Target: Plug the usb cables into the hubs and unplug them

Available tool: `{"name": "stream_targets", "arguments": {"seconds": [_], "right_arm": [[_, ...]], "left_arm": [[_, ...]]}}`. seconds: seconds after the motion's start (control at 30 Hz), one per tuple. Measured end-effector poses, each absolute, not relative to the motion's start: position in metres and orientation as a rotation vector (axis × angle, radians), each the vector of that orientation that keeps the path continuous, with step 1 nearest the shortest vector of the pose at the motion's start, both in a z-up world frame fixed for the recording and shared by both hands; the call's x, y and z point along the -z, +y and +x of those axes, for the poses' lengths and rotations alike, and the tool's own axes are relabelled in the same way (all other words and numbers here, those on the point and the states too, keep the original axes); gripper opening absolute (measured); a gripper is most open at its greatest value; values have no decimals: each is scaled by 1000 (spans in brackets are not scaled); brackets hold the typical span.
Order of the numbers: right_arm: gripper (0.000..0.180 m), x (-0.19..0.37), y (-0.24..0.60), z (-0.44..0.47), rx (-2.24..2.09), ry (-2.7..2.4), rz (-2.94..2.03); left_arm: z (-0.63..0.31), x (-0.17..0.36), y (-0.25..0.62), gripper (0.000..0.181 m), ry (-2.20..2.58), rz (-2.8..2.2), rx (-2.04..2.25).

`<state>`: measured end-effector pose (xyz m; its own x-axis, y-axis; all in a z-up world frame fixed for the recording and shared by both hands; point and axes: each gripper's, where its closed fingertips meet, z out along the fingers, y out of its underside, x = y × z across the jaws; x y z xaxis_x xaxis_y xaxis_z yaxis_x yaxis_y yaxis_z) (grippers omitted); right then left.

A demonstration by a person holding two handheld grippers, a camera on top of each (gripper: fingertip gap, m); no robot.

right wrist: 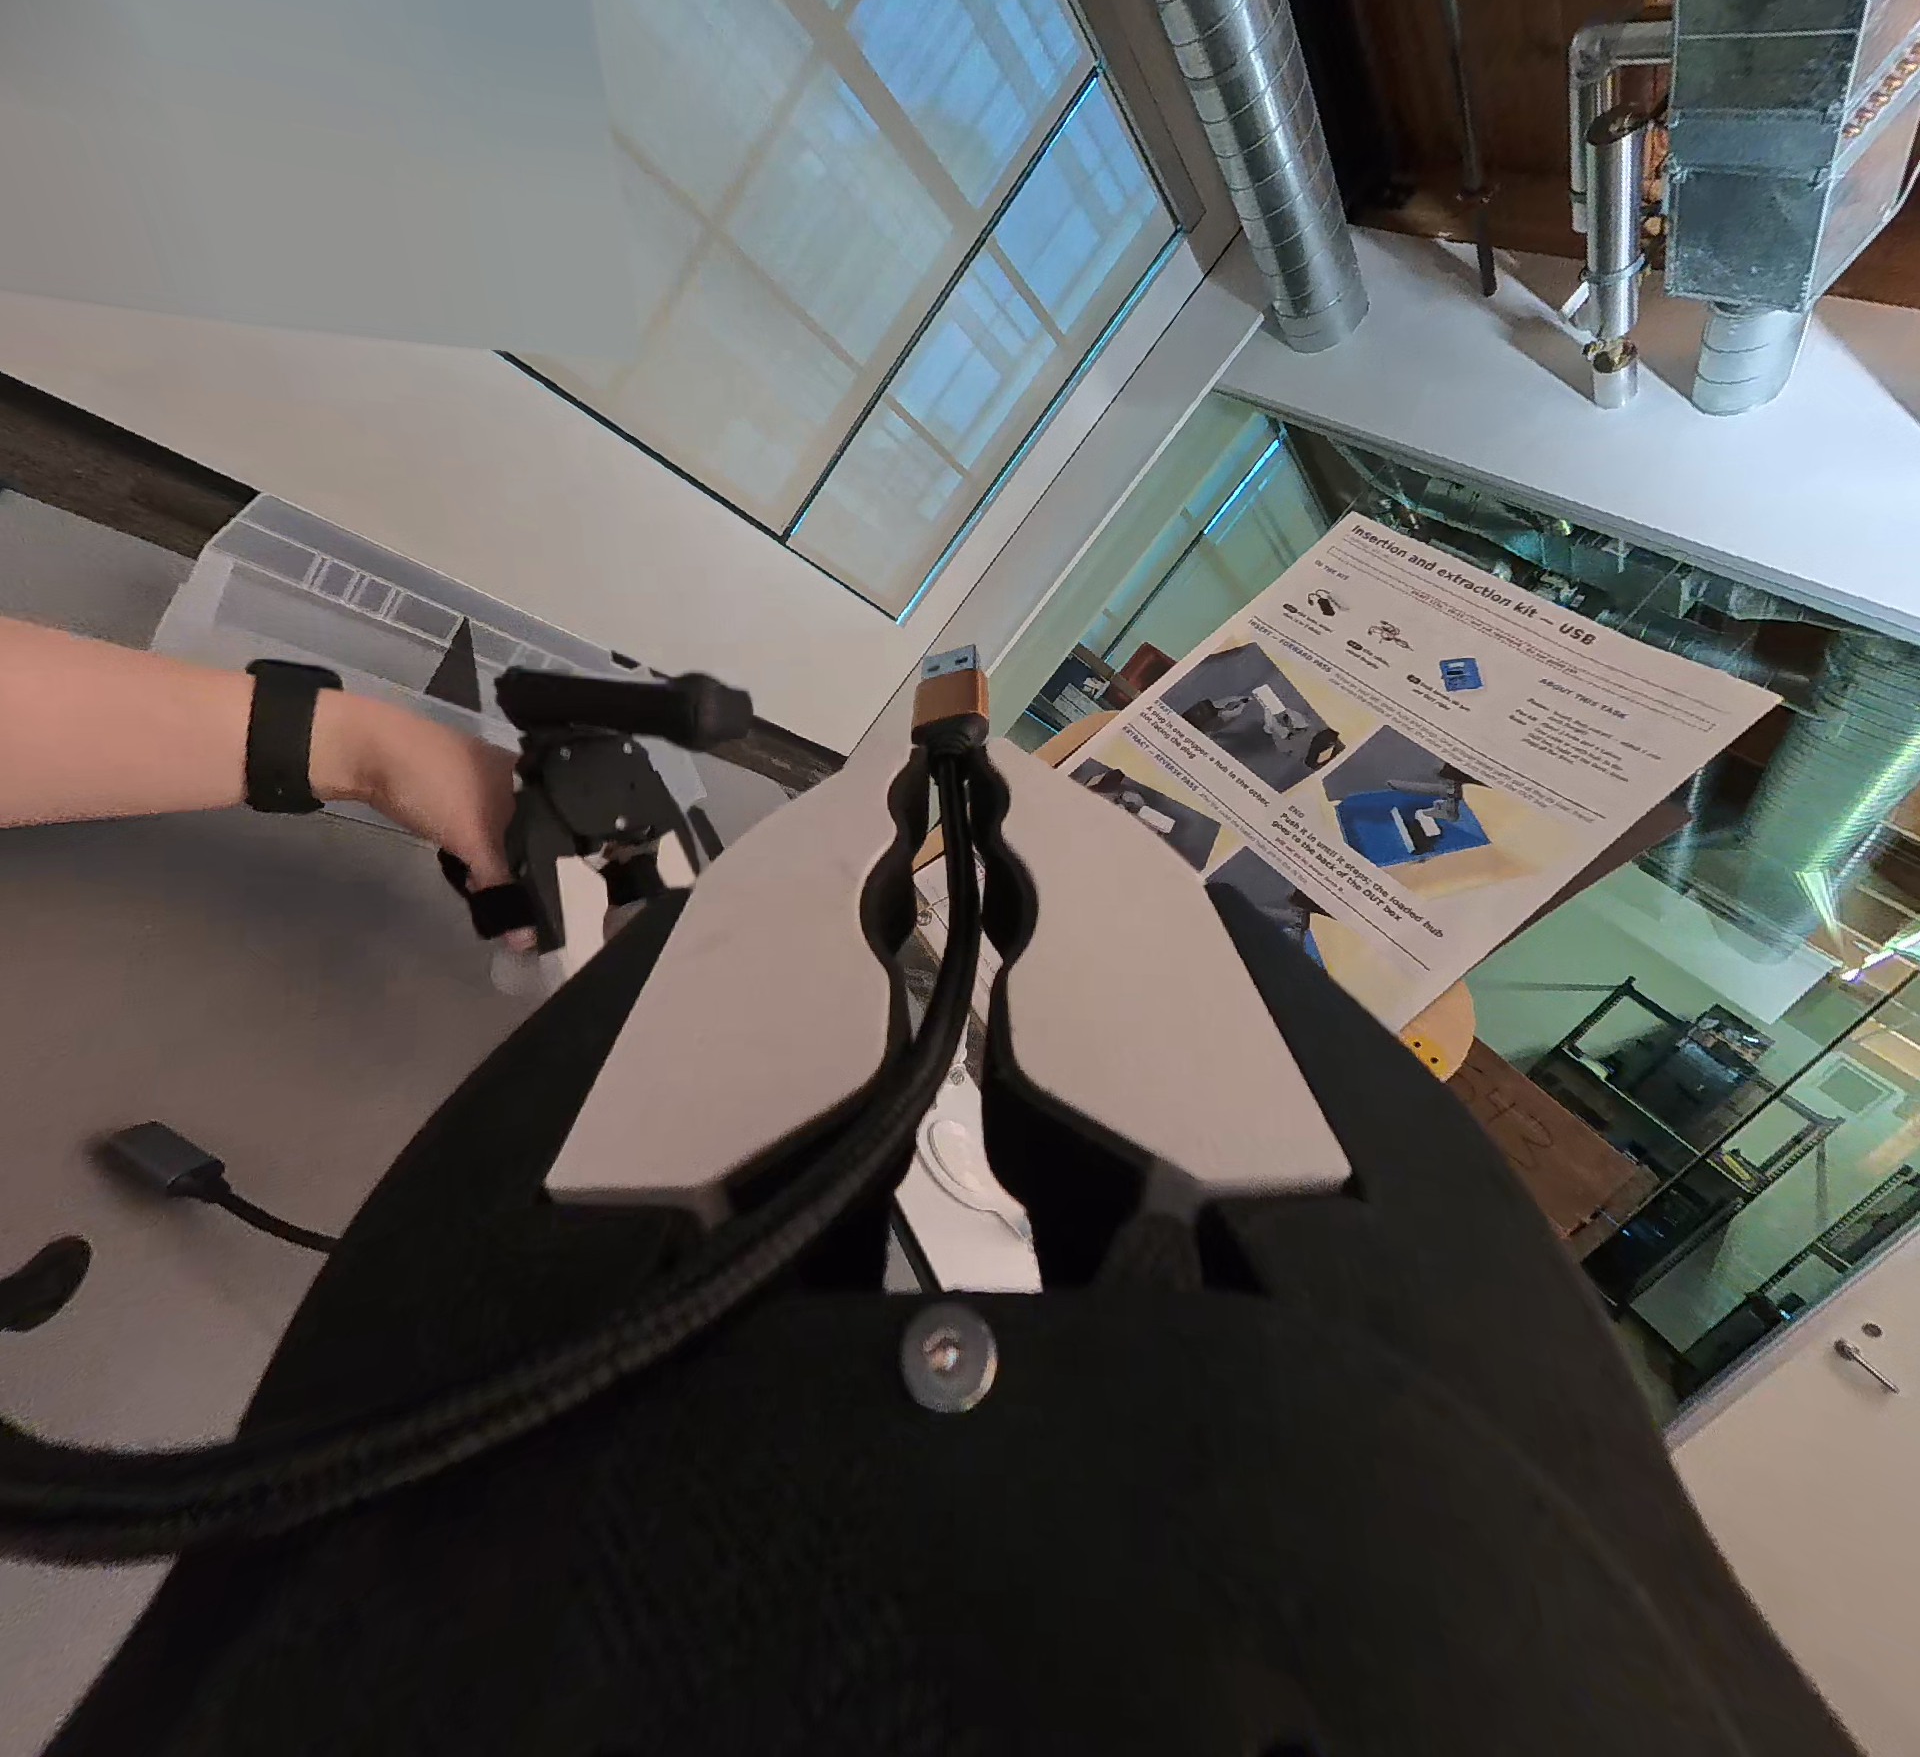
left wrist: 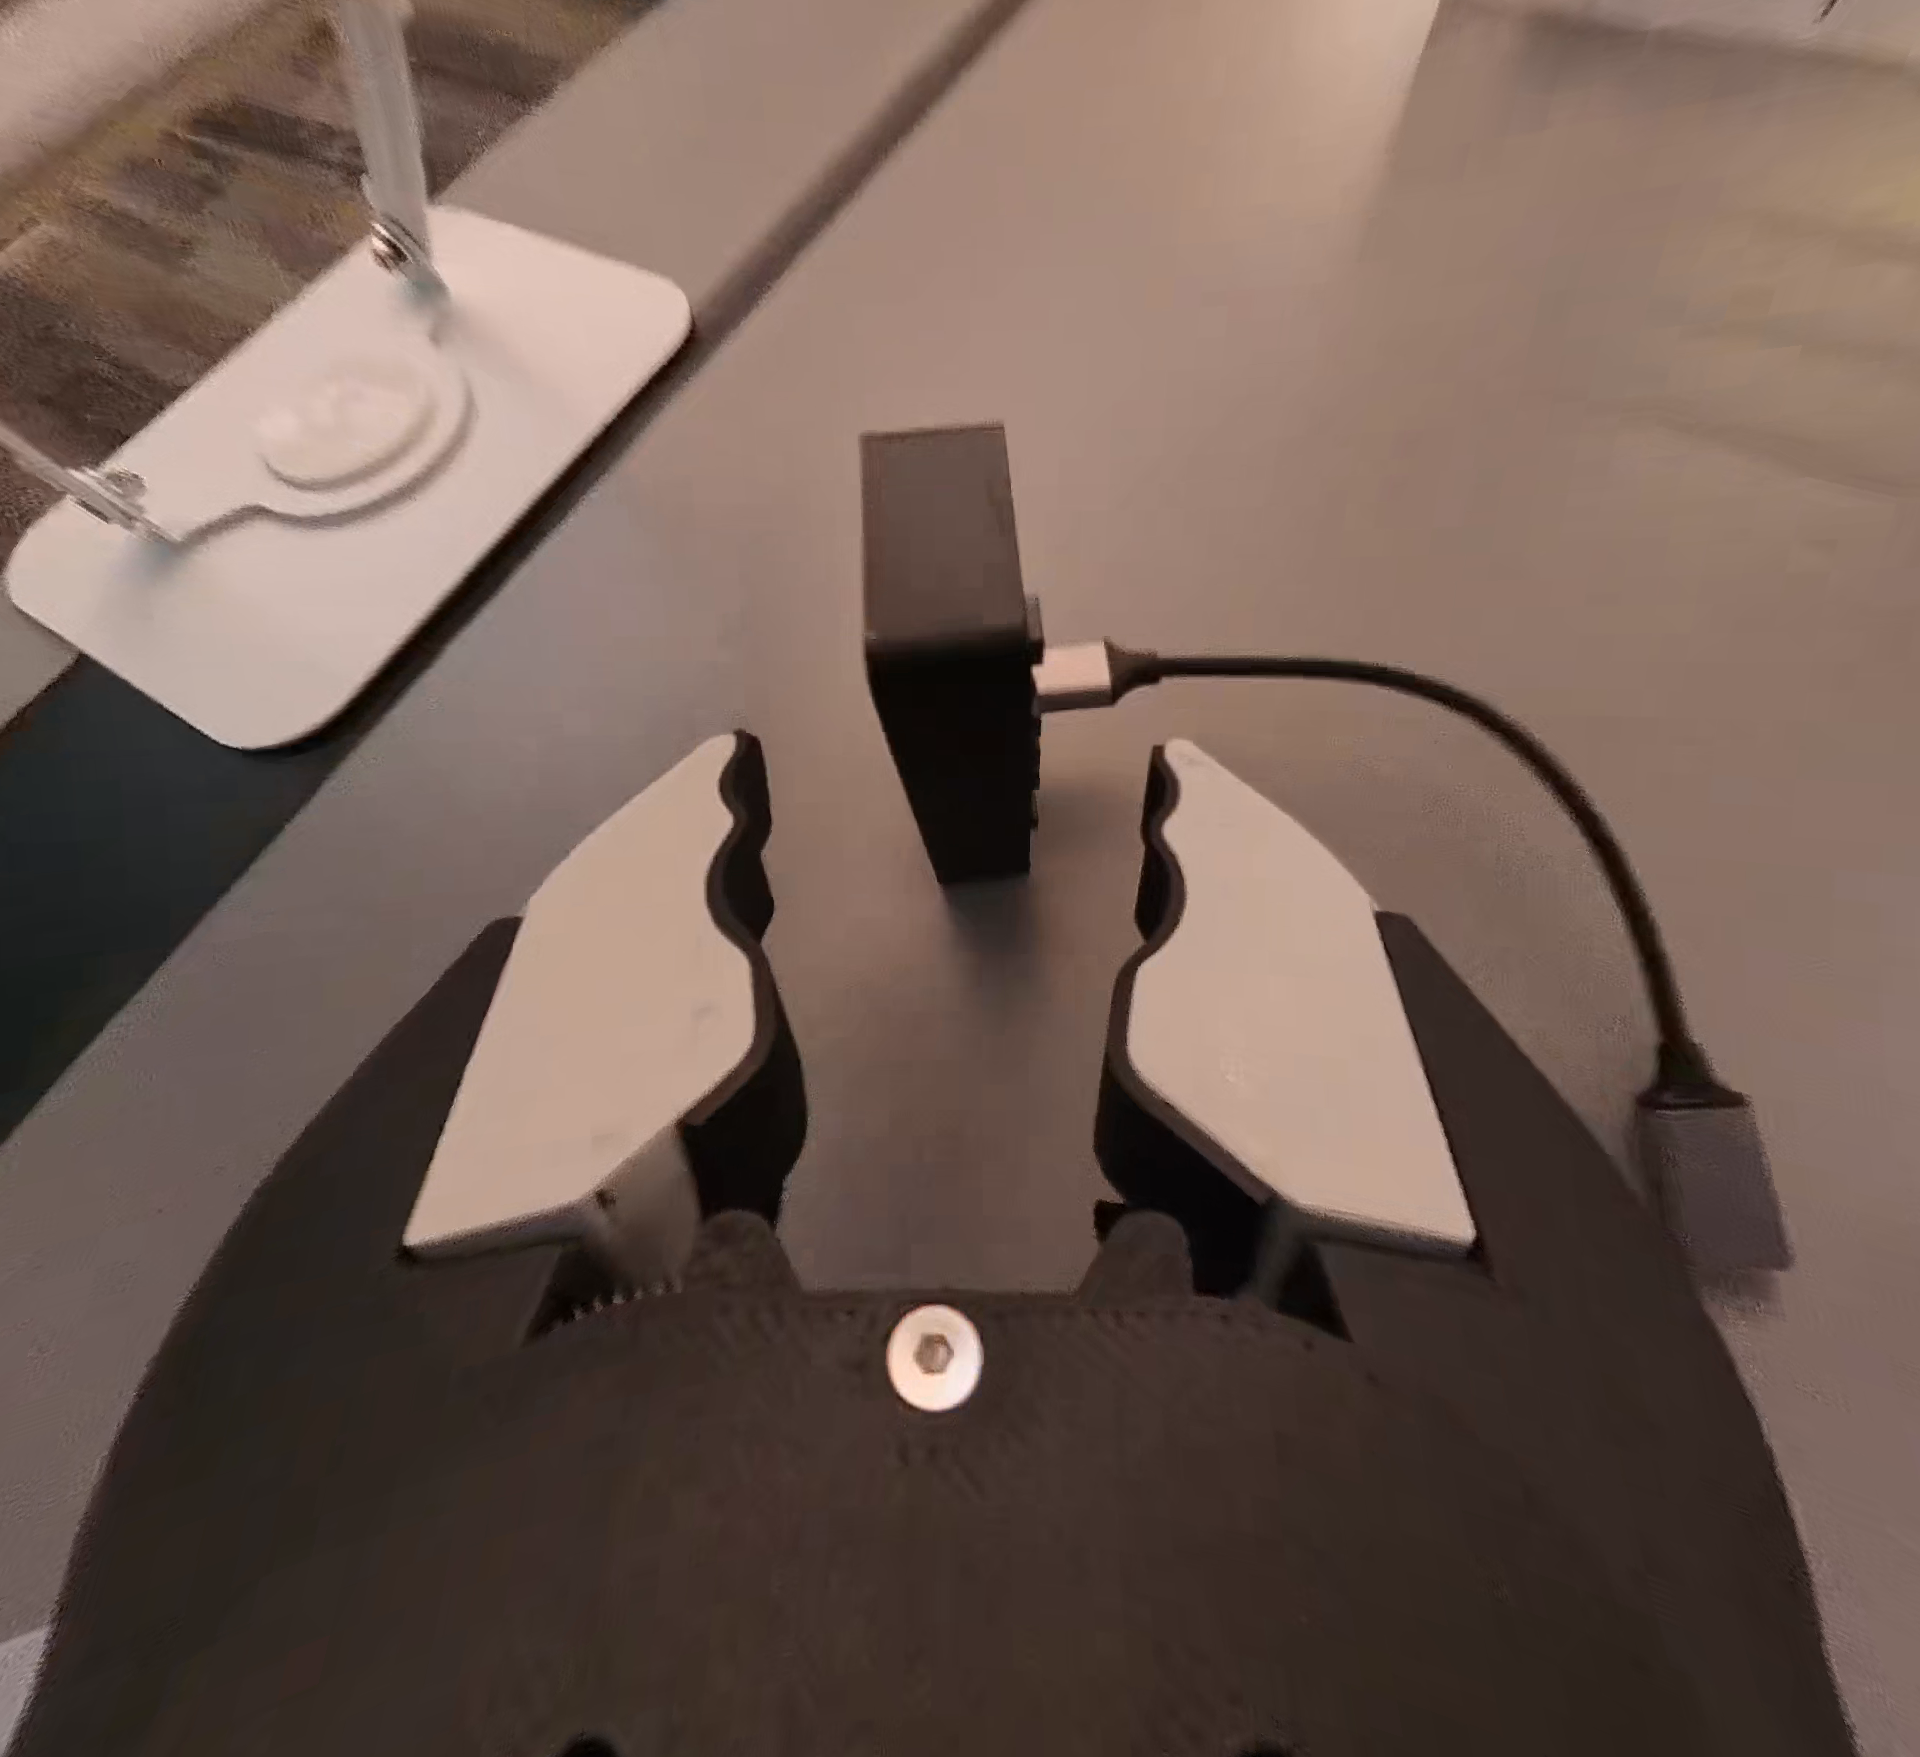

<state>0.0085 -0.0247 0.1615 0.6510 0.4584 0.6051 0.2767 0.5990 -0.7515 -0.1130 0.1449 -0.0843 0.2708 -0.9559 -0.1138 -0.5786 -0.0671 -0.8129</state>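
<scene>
Left wrist view: down, close; right: upward.

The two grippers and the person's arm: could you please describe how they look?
Each gripper, left and right, has a black textured body, a silver hex screw, and pale grey fingers with wavy black pads. The person's wrist wears a black band; no sleeve shows.

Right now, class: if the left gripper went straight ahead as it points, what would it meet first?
Probably the black hub, standing on edge ahead of the open left gripper, roughly centred between its fingers.
</scene>
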Motion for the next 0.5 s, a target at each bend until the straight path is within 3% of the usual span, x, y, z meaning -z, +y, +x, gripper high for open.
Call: {"name": "stream_targets", "arguments": {"seconds": [0.23,0.5], "right_arm": [[7,-162,-24,12,-120,-881,-958],[7,-159,-22,12,-125,-890,-973]], "left_arm": [[-100,131,154,62,1402,-1874,539],[-91,145,163,46,1381,-1867,466]]}}
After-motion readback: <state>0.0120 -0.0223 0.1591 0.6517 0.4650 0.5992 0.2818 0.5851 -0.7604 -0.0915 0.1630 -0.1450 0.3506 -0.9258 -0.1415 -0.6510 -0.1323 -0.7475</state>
